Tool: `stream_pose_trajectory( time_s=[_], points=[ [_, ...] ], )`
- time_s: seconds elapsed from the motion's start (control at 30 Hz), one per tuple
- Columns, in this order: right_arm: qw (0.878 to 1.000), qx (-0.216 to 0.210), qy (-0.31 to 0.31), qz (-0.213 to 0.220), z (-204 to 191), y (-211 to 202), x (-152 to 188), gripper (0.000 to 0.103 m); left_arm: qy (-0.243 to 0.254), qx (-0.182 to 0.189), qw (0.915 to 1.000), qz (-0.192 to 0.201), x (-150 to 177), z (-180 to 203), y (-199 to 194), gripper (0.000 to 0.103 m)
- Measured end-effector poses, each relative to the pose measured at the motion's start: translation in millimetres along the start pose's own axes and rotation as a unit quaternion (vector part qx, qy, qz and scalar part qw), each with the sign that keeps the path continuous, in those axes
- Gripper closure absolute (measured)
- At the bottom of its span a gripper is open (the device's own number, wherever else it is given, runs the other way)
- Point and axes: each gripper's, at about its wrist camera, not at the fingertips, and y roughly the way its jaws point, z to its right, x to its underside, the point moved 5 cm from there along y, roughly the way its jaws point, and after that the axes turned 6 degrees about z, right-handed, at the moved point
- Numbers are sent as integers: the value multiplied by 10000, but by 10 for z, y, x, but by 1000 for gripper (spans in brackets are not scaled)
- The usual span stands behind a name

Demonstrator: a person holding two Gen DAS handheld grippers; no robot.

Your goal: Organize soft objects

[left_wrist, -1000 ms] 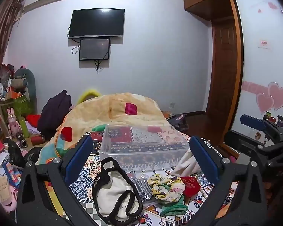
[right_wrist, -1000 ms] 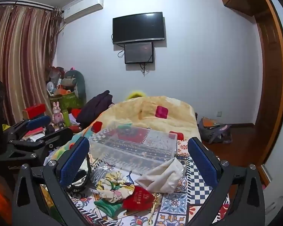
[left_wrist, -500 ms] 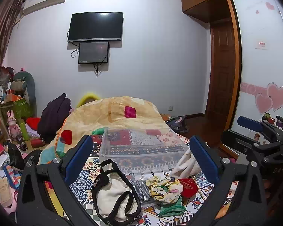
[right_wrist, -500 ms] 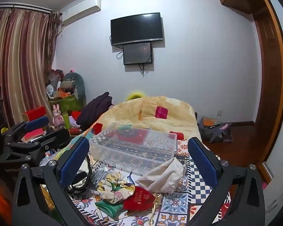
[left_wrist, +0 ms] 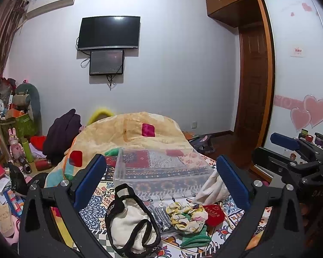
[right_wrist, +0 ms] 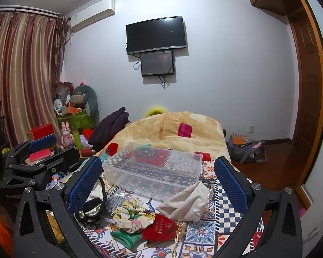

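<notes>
Clear rectangular plastic storage box [right_wrist: 152,168] standing open on the patterned patchwork bedcover [right_wrist: 204,234]. Just in front of the box, a crumpled cream cloth pouch [right_wrist: 188,202]. Nearer than that, left of the pouch, a floral yellow-and-white fabric scrunchie [right_wrist: 132,215], with a red drawstring pouch bearing gold lettering [right_wrist: 160,229] and a green knitted band [right_wrist: 123,237] touching it. Front-left of the box, a cream bag with black straps [right_wrist: 92,202], partly hidden by a blue pad. Right gripper [right_wrist: 159,185] held above the pile, blue-padded fingers [right_wrist: 84,185] spread wide, nothing between them. Left gripper [right_wrist: 43,152] left of the box, jaws likewise apart. Behind the box, a bunched yellow blanket with red patches [right_wrist: 176,129].
</notes>
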Motion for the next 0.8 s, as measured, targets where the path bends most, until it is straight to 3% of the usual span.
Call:
stream_pose_trajectory(
  time_s=[0.8],
  points=[
    [9999, -37, 50, 85, 10, -34, -11, 0, 16, -12, 10000, 83, -10, 6, -58, 0]
  ],
)
